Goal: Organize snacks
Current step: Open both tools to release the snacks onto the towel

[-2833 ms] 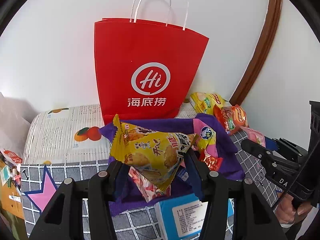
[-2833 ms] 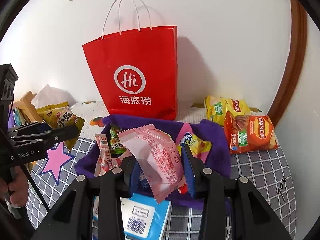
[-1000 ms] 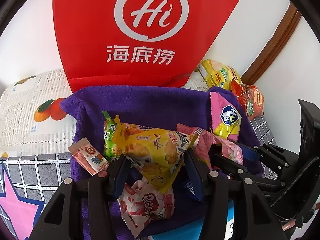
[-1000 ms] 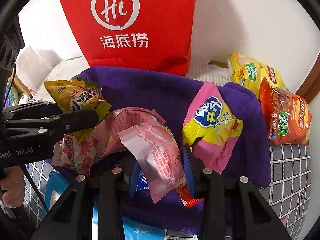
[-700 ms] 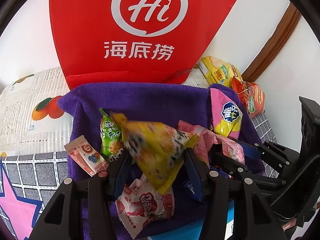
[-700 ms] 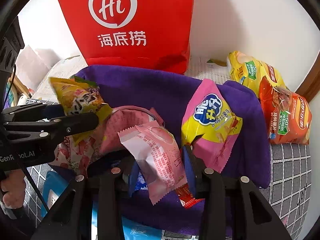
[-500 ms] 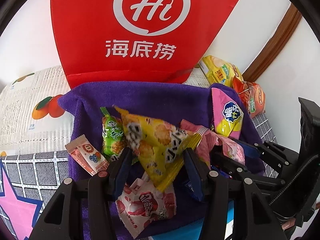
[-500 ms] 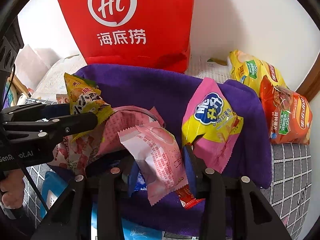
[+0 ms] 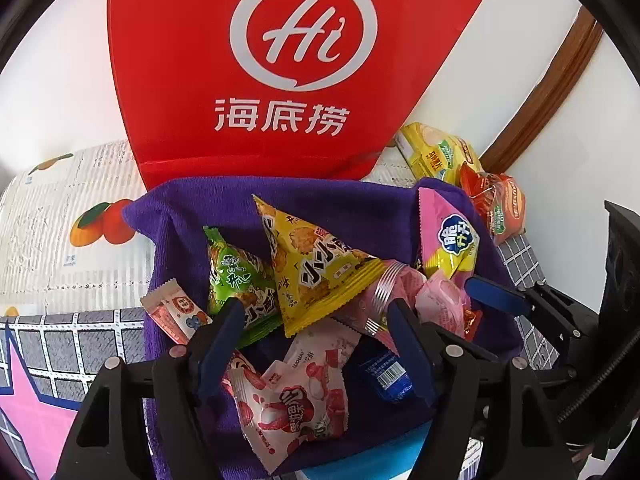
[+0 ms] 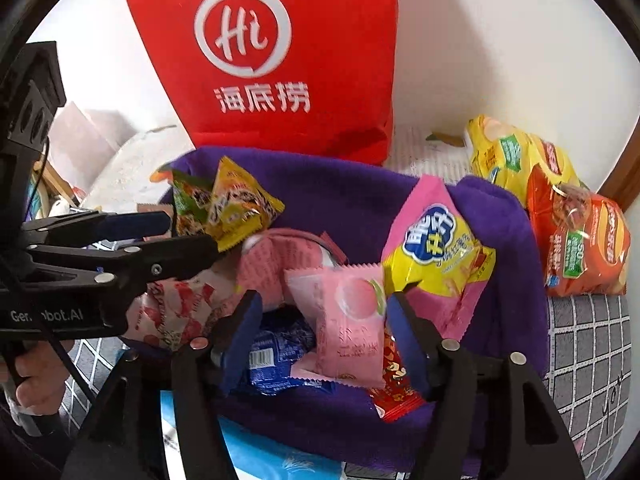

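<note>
A purple cloth bin (image 9: 328,208) holds several snack packets. My left gripper (image 9: 314,314) hovers over it, its jaws opening, with nothing pressed between them. The yellow triangular packet (image 9: 316,268) lies free on the pile just past its fingertips, next to a green packet (image 9: 236,276). My right gripper (image 10: 322,306) is also over the bin with its jaws opening. The pink peach packet (image 10: 348,320) sits loose between them, with the left pad clear of it. A pink-and-yellow packet (image 10: 432,248) leans on the bin's right wall.
A red paper bag (image 9: 300,60) stands right behind the bin against the white wall. Yellow (image 10: 508,156) and orange (image 10: 580,248) chip bags lie at the right. A light blue box (image 10: 256,460) sits near the bin's front. A person's hand (image 10: 36,380) holds the left gripper.
Both grippers have widened and let go. The yellow packet dropped from the left gripper onto the pile beside the green one. The pink packet slipped down out of the right gripper's grip.
</note>
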`<state>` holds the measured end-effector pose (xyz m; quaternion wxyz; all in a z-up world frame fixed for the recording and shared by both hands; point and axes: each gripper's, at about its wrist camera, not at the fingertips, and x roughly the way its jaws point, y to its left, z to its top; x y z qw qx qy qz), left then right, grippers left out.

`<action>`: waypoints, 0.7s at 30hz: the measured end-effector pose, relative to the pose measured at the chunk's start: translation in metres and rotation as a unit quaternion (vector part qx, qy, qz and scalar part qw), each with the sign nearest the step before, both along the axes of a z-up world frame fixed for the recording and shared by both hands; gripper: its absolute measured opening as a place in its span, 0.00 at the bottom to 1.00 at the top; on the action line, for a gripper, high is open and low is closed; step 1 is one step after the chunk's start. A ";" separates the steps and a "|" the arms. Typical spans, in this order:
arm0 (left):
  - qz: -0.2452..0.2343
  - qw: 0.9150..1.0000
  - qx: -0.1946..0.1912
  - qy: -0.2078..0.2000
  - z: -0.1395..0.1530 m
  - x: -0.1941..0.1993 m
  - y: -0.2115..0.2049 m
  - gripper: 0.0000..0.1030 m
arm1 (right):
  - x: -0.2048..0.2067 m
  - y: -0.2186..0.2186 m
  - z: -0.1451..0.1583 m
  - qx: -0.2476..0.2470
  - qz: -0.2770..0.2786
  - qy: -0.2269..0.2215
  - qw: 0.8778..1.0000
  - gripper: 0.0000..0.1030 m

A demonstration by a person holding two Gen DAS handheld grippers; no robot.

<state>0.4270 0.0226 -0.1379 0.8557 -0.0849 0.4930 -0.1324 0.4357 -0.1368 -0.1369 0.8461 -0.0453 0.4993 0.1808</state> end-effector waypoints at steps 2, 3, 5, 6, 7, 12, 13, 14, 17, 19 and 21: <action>0.000 1.000 0.001 -0.003 0.002 -0.002 0.000 0.71 | -0.003 0.001 0.005 0.001 0.002 -0.009 1.000 0.68; -0.001 1.000 0.000 -0.004 0.003 -0.003 0.000 0.71 | -0.004 0.001 0.008 0.002 0.002 -0.014 1.000 0.69; -0.002 1.000 0.000 -0.005 0.006 -0.003 0.000 0.71 | -0.006 0.000 0.012 0.006 0.001 -0.018 1.000 0.71; -0.002 1.000 0.001 -0.006 0.006 -0.004 0.001 0.71 | -0.006 -0.001 0.013 0.007 0.000 -0.020 1.000 0.71; -0.001 1.000 0.003 -0.006 0.006 -0.004 0.000 0.71 | -0.007 -0.001 0.015 0.007 -0.001 -0.021 1.000 0.71; 0.002 1.000 0.006 -0.004 0.008 -0.005 0.000 0.72 | -0.009 -0.003 0.018 -0.001 -0.012 -0.026 1.000 0.71; 0.001 1.000 0.006 -0.004 0.009 -0.005 0.000 0.73 | -0.009 -0.004 0.019 -0.001 -0.015 -0.026 1.000 0.71; 0.000 1.000 0.005 -0.003 0.010 -0.006 -0.001 0.74 | -0.009 -0.005 0.021 -0.001 -0.018 -0.025 1.000 0.71; 0.001 1.000 0.002 -0.006 0.014 -0.008 0.000 0.75 | -0.010 -0.007 0.027 0.002 -0.025 -0.025 0.999 0.71; 0.002 1.000 0.004 -0.007 0.016 -0.009 0.001 0.76 | -0.011 -0.006 0.031 -0.003 -0.028 -0.027 0.999 0.71; 0.004 1.000 0.006 -0.009 0.018 -0.011 0.001 0.76 | -0.013 -0.005 0.034 -0.010 -0.032 -0.029 0.999 0.71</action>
